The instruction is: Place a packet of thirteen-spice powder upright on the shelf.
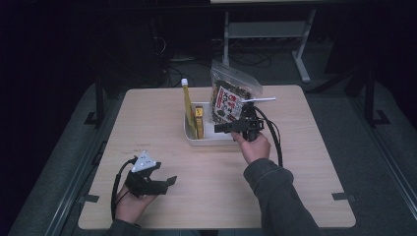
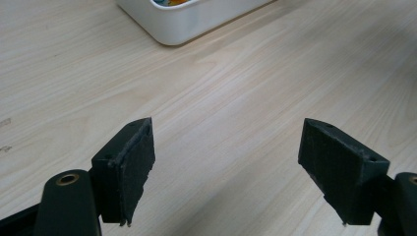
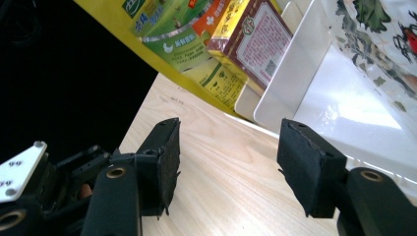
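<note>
The left gripper lies low near the table's near left corner, held in the left hand that comes in over the near edge; its jaws point toward the right edge and stand wide apart with nothing between them (the grey three-cornered plate sits on top). The right gripper is out toward the table's middle, held by the right hand on a dark-sleeved forearm reaching from the near edge; its jaws point toward the left edge, parted, with nothing between the pads.
</note>
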Demonstrator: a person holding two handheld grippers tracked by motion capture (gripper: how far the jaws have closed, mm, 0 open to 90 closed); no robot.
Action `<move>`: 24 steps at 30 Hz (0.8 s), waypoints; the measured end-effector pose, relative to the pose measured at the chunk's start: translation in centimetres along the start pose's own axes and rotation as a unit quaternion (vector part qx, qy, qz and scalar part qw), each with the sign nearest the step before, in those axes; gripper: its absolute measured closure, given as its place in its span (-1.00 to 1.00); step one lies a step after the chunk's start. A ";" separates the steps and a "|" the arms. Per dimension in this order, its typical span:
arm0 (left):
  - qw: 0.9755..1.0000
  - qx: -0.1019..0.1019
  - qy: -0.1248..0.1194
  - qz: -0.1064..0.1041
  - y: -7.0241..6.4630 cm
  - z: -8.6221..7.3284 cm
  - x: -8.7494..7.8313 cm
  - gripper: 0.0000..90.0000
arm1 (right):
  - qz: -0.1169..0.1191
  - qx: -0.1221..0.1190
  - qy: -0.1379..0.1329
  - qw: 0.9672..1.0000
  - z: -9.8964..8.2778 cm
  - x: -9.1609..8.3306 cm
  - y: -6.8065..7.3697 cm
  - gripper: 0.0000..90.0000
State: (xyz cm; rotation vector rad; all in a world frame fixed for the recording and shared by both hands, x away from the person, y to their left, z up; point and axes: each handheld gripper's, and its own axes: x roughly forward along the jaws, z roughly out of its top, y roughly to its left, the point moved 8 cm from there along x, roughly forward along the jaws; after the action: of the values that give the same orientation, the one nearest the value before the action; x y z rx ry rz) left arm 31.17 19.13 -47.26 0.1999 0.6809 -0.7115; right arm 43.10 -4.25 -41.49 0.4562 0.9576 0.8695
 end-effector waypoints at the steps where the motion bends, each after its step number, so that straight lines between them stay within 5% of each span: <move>1: 1.000 0.000 0.000 0.000 0.0 0.0 0.0 -0.53 | 0.000 -0.003 0.000 1.000 -0.1 -0.1 0.0 -0.10; 24: 1.000 0.000 -0.002 0.002 0.0 0.0 0.0 -0.61 | 0.000 0.005 -0.004 1.000 -2.5 -3.4 -2.4 -0.13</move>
State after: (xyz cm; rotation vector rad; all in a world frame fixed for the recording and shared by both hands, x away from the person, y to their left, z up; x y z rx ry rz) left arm 31.18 19.08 -47.26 0.2001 0.6765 -0.7074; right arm 41.05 -8.43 -42.68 0.4673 0.9547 0.8620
